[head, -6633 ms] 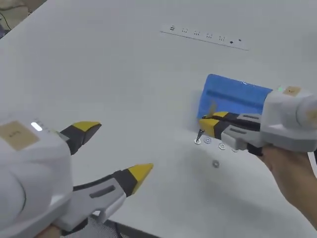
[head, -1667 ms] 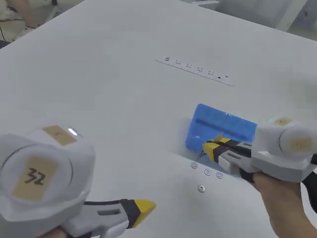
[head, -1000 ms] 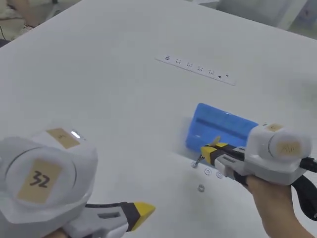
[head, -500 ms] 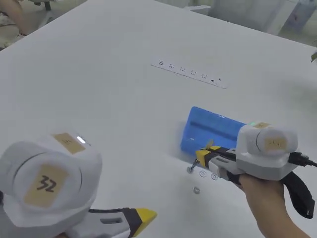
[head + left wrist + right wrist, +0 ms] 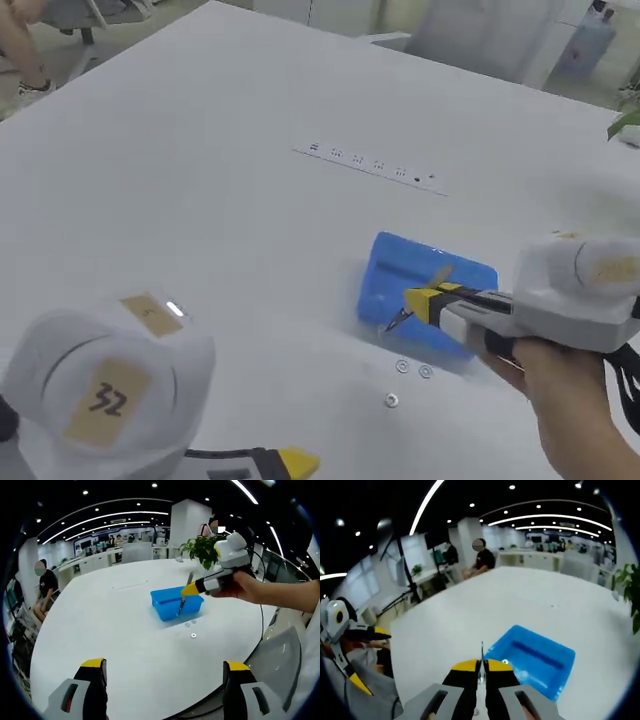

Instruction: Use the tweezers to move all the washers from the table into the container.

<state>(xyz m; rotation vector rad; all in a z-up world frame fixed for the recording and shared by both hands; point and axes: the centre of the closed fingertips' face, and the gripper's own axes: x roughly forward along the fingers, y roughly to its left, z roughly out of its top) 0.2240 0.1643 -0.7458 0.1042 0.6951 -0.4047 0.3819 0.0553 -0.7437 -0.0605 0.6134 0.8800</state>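
Moved: right gripper point(image 5: 412, 300) has lifted from the washers point(image 5: 402, 367) to over the container point(image 5: 402, 258).
Hold: its jaws pinch the tweezers point(image 5: 396, 319).
Spare: left gripper point(image 5: 164, 664) wide apart, empty.
Remaining: three washers on the counter point(image 5: 200, 200), beside the container's near edge.

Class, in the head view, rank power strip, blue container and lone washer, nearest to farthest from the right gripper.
1. Blue container, by the right gripper holding tweezers.
2. Lone washer, lower in view.
3. Power strip, far side.

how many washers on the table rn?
3. Two washers side by side next to the blue container; one washer alone, nearer the person. The right gripper may hide more.
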